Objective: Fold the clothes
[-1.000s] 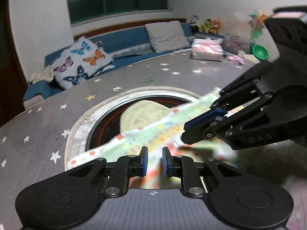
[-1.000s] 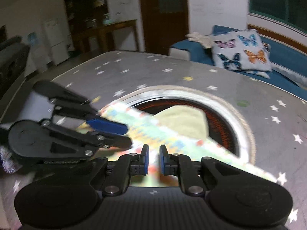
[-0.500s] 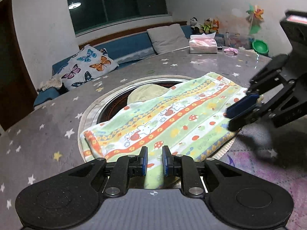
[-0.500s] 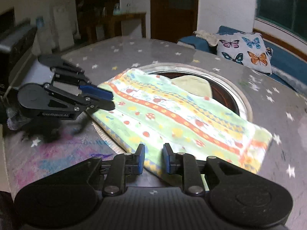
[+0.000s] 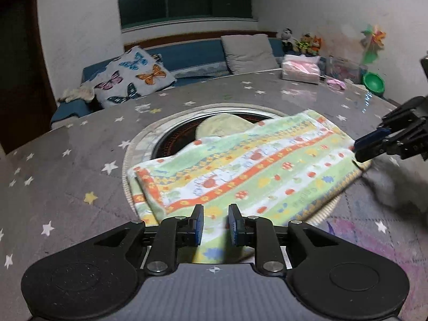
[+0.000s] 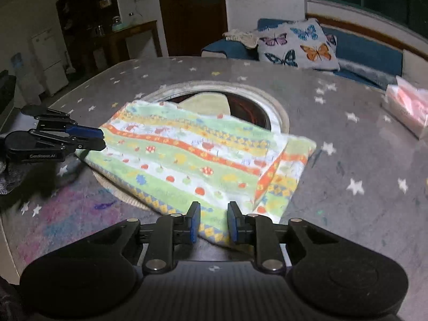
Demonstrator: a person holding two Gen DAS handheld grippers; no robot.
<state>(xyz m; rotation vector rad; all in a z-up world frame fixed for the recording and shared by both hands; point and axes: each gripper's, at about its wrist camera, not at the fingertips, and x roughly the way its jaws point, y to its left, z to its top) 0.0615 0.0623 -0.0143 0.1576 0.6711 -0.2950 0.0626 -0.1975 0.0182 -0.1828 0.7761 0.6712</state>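
Observation:
A folded striped cloth (image 5: 248, 168) with green, orange and yellow bands lies flat on the grey star-patterned table (image 5: 67, 187), over part of the round opening (image 5: 187, 131). It also shows in the right wrist view (image 6: 192, 157). My left gripper (image 5: 215, 224) is open just above the cloth's near edge; nothing is between its pads. My right gripper (image 6: 212, 222) is open over the cloth's other near edge. Each gripper shows in the other's view: the right one (image 5: 374, 147) by the cloth's right end, the left one (image 6: 88, 139) by its left end.
A pale yellow cloth (image 5: 222, 128) lies in the round opening. A pink tissue pack (image 5: 301, 72), a green bowl (image 5: 374, 83) and small toys stand at the table's far side. A blue sofa with a butterfly cushion (image 5: 133, 80) is behind the table.
The cloth was held up between both grippers a second ago. It now lies folded on the table. Both grippers have opened, let go and drawn back apart.

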